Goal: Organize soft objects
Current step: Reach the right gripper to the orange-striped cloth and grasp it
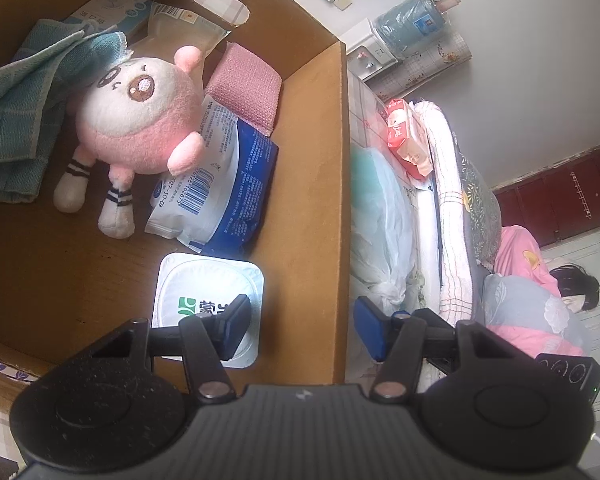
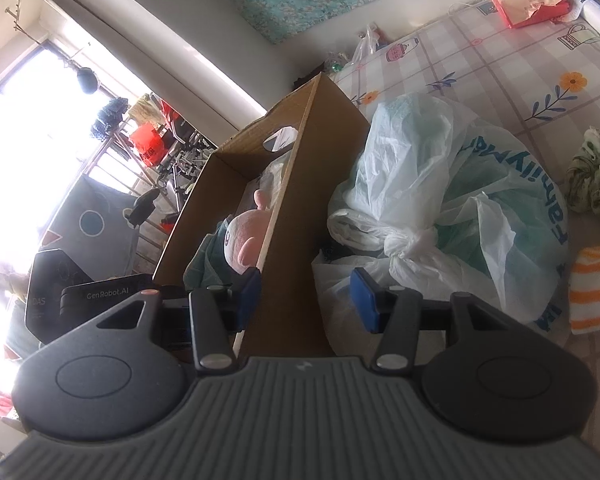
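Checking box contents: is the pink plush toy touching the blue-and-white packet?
Touching. The left wrist view shows the pink plush toy lying across the blue-and-white packet, arm overlapping it.

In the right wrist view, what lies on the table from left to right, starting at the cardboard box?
Cardboard box with the pink plush toy inside → knotted white plastic bag → orange-and-white striped cloth at the right edge.

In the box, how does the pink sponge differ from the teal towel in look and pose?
The pink sponge is a small, compact block with straight edges; the teal towel is larger, loose and rumpled. The sponge leans on the box's far wall beside the blue-and-white packet; the towel lies in the opposite corner, partly draped over the plush toy's head. Both are soft and already inside the cardboard box.
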Action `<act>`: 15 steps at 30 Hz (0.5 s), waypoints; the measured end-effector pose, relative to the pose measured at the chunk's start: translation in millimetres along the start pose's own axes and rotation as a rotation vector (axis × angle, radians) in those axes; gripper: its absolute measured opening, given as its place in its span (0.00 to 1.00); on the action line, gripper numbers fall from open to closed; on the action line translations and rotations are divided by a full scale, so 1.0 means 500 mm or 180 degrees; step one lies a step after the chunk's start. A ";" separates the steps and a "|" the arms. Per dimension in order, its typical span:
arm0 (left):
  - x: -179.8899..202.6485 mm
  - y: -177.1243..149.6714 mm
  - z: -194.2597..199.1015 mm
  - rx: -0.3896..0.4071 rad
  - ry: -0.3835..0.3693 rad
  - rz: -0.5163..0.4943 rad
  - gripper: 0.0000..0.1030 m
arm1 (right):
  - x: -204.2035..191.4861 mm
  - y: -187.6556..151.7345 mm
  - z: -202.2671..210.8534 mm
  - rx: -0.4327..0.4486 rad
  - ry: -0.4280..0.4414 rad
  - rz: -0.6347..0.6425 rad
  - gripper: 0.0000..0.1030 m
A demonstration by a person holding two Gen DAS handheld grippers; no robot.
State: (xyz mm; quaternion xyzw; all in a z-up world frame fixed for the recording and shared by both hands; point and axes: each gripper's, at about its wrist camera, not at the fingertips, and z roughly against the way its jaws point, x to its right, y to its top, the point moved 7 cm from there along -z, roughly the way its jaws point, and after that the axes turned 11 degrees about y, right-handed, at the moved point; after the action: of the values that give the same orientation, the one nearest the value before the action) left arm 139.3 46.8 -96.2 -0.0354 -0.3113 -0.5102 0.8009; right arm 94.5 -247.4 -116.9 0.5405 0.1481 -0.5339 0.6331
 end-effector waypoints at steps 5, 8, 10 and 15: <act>-0.004 -0.009 -0.033 -0.0149 -0.0094 0.0139 0.57 | 0.020 -0.004 0.010 0.0030 -0.0020 -0.0115 0.48; -0.003 -0.008 -0.031 -0.0098 -0.0046 0.0091 0.57 | 0.023 -0.005 0.015 0.0041 -0.0038 -0.0124 0.49; -0.002 -0.008 -0.026 -0.0050 0.0028 0.0010 0.59 | 0.023 -0.004 0.019 0.0055 -0.0056 -0.0118 0.49; 0.012 -0.012 0.000 0.0193 0.0245 -0.0249 0.63 | 0.030 -0.007 0.034 0.0135 -0.0122 -0.0120 0.52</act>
State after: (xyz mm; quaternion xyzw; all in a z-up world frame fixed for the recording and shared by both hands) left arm 135.9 39.0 -94.6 0.0207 -0.2967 -0.5325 0.7925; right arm 90.8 -269.2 -124.0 0.5406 0.1348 -0.5590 0.6141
